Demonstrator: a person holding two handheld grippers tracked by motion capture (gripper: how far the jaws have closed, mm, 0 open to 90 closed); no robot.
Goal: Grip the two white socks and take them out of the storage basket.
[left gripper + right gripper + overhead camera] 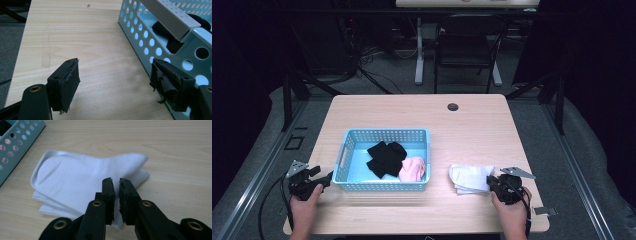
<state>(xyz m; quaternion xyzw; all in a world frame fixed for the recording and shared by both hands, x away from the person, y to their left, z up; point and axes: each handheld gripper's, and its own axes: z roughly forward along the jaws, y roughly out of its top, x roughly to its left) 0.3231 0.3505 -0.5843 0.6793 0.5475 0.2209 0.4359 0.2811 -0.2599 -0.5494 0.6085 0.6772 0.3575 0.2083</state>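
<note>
Looking down from the high view, we are seeing a light wood-grain table [472,125] with a small round dark grommet [453,107] near its far edge. A pale blue plastic basket [384,136], rectangular with rows of round holes punched through its walls, is sitting left of centre. Inside it we are finding a crumpled black cloth [384,157] and a soft pink cloth [413,169] tucked in the near right corner, the two touching.

Right of the basket, apart from it, a folded white cloth [467,177] is lying flat on the table; in the right gripper view its fabric [75,185] is looking smooth and matte, layered at the edges, with rounded sock-like ends.

The left gripper [324,180] is being held just beside the basket's near left corner. In the left gripper view [116,83] its jaws are standing wide apart with bare wood between them; the black pads [68,80] are looking worn and frayed, and the right-hand jaw is sitting right against the perforated basket wall [140,37].

The right gripper [491,182] is at the right edge of the white cloth. In the right gripper view [117,195] its jaws are pressed nearly together, a thin slit left between them, over the cloth's near edge; we cannot tell whether fabric is pinched in there.

Beyond the table, a black chair [467,47] is standing on grey floor.
</note>
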